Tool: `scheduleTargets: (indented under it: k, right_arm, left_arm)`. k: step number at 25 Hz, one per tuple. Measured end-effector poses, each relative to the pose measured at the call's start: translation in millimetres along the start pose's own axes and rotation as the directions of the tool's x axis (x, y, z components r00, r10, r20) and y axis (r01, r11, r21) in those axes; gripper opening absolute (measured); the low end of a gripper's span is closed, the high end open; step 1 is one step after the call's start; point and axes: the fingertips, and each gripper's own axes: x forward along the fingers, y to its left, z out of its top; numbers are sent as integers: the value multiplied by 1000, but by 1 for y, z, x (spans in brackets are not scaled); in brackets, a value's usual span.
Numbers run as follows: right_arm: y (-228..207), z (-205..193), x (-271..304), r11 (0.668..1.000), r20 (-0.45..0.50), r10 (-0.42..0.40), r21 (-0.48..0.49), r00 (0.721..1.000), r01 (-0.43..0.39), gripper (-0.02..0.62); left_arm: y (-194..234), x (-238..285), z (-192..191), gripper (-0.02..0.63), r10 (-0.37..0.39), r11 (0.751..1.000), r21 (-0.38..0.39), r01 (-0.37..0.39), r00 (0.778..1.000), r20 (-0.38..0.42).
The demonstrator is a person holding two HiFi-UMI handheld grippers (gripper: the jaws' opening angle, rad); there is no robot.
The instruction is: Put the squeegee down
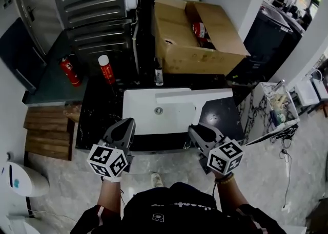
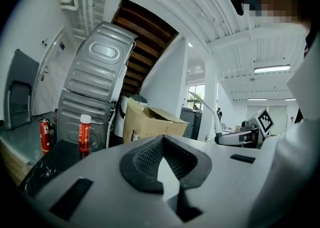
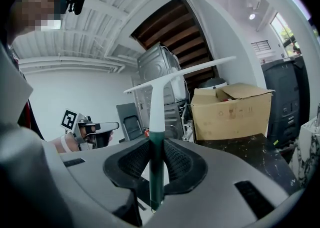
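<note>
My right gripper (image 3: 156,148) is shut on the dark green handle of a white squeegee (image 3: 158,103), whose long blade stands crosswise above the jaws. In the head view the right gripper (image 1: 195,128) hovers at the front right corner of the white sink (image 1: 148,125), and the squeegee (image 1: 201,109) reaches out over the basin. My left gripper (image 1: 128,123) hangs at the sink's front left corner. Its jaws (image 2: 161,142) are shut, pads touching, with nothing between them.
The sink sits in a dark speckled countertop (image 1: 100,110). Behind it stand an open cardboard box (image 1: 200,33), a red spray can (image 1: 106,69), a fire extinguisher (image 1: 69,71) and a grey metal appliance (image 1: 97,2). A marble-topped stand (image 1: 264,112) is at the right, wooden steps (image 1: 48,130) at the left.
</note>
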Motion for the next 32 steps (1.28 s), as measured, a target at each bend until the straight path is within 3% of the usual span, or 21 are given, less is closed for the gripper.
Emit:
scheduleTargets:
  k: [7,12,17,24,28,32]
  right_arm:
    - [-35,-2,34,999,-55,34,31,998,-33,112]
    - [-39,-15,63,992,-120,119,51,986,-114,112]
    - [-30,-68,102,976,-281,216,103,935,-194,112]
    - [-36,-157,159,956,-444,266,232,856,-177,112]
    - [-44,-179,186,965,-497,239,214,834,-150,117]
    - [-65,-204,202,985,-560,152,158,815,-75,120]
  left_arm:
    - [20,32,-2,14,32,999,-23,-32,999,-29]
    - [27,42,-6,14,66,998,-18,-67,997,-48]
    - [41,41,-41,14,121,991,-41,-125,988,-96]
    - [67,30,-108,14,210,966,-112,-235,957,-198]
    - [81,24,-111,14,234,958,-121,-261,951,-204]
    - [91,20,-110,14,253,949,-136,-283,946,-205]
